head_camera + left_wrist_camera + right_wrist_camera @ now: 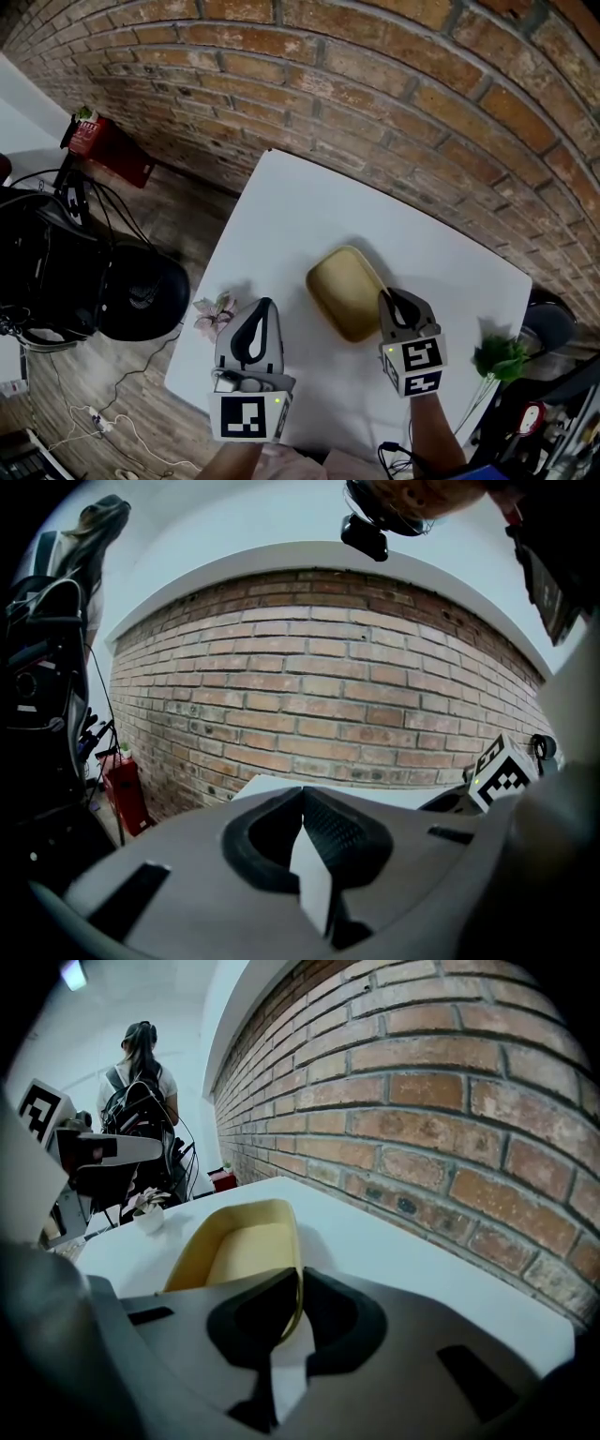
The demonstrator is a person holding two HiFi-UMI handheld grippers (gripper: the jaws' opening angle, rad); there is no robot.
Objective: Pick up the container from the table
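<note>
A shallow tan container (pixel 345 289) lies on the white tabletop (pixel 309 211) at the centre of the head view, its inside showing only a bare tan floor. The right gripper (pixel 392 298), at lower right, is clamped on the container's near wall, the thin rim pinched between its jaws. The left gripper (pixel 266 304), at lower left, is closed on nothing, beside a small potted plant (pixel 215 314).
</note>
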